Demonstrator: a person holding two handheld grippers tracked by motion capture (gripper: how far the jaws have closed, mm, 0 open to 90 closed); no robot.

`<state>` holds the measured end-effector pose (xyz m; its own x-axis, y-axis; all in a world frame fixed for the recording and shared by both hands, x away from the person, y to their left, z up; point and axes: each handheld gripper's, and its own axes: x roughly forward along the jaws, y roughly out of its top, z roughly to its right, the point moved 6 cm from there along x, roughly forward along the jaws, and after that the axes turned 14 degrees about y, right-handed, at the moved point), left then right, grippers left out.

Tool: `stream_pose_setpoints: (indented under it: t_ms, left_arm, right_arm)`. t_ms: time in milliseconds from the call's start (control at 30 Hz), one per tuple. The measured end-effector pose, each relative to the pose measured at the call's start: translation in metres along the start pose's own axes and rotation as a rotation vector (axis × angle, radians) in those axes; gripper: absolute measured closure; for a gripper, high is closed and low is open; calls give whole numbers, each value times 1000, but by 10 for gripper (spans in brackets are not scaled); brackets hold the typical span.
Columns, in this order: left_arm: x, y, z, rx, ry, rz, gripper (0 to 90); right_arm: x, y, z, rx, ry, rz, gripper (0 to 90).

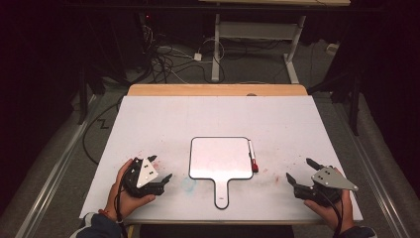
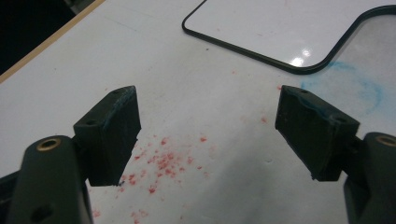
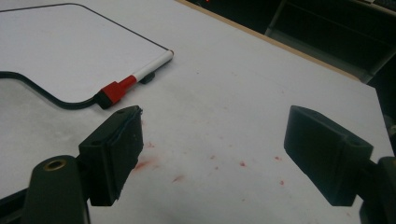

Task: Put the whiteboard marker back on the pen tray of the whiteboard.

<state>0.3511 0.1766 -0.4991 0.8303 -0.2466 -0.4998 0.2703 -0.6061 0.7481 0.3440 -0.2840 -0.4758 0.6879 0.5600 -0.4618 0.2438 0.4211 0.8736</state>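
Your left gripper (image 1: 159, 168) and right gripper (image 1: 300, 171) rest over bare table (image 1: 148, 124), fingers spread with nothing between them. Only the handled whiteboard (image 1: 220, 157) lies between the two, with a red-capped marker (image 1: 252, 156) along its right edge. The table's far half is open.

White table (image 1: 148, 124), whiteboard paddle (image 1: 218, 158), marker (image 1: 252, 157)

A small whiteboard (image 1: 220, 157) lies on the table (image 1: 163, 119), its handle toward the near edge. A marker (image 1: 252, 156) rests along its right edge. The left gripper (image 1: 159, 168) sits left of the board, the right gripper (image 1: 300, 171) well to its right.
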Motion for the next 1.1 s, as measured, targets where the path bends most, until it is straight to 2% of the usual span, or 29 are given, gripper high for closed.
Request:
stream_pose_setpoints:
  t_ms: [300, 400, 867, 1000, 1100]
  left_arm:
    - [-1, -2, 1, 5, -6, 2, 207]
    - [-1, -3, 1, 7, -8, 0, 207]
    - [-1, -5, 2, 14, -7, -10, 200]
    - [0, -5, 3, 27, -5, -18, 201]
    - [0, -5, 3, 20, -10, -16, 200]
  right_arm:
    - [-4, 6, -5, -8, -1, 31, 208]
    - [-4, 7, -6, -24, -4, 28, 208]
    - [0, 9, -7, -34, 3, 27, 217]
    - [0, 9, -8, -33, 6, 27, 217]
    - [1, 9, -8, -33, 7, 26, 217]
